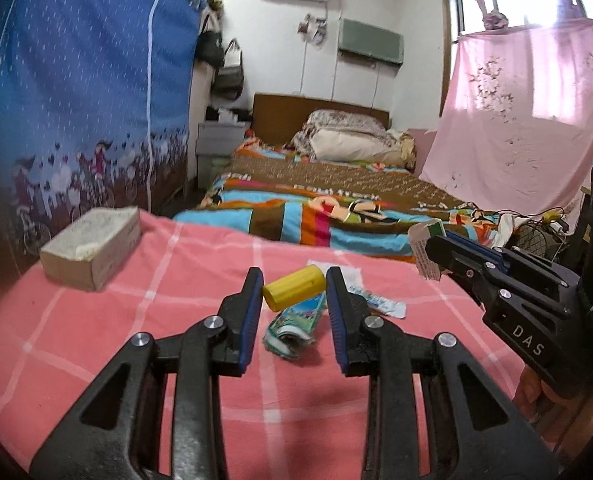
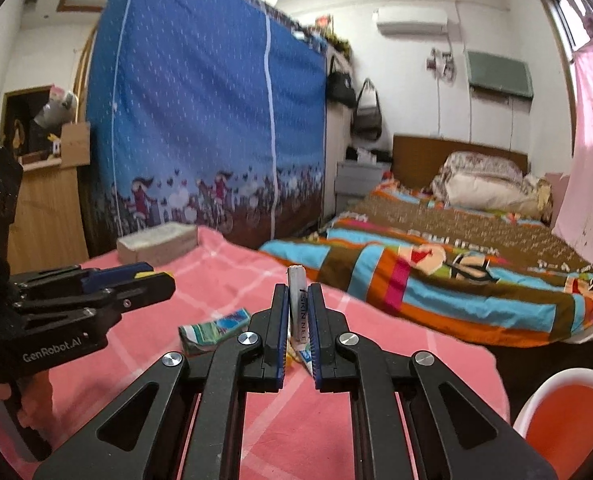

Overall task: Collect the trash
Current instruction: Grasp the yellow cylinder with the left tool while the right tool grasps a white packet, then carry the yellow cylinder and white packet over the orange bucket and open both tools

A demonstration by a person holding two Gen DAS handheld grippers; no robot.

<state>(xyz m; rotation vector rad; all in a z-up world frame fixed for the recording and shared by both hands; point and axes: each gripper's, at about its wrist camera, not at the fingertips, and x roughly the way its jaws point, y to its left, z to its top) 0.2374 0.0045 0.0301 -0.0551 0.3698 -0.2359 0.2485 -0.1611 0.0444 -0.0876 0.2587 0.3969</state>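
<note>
My left gripper is shut on a short yellow cylinder, held a little above the pink checked tablecloth. In the right wrist view the left gripper shows at the left, with a bit of yellow between its jaws. My right gripper is shut on a thin white packet with dark lettering, standing on edge between the pads. The left wrist view has the right gripper at the right with that packet. A crumpled green-blue wrapper and a flat white sachet lie on the cloth.
A beige tissue pack sits at the table's far left. Beyond the table is a bed with a striped cover. A blue fabric wardrobe stands to the left, and a red and white chair at the lower right.
</note>
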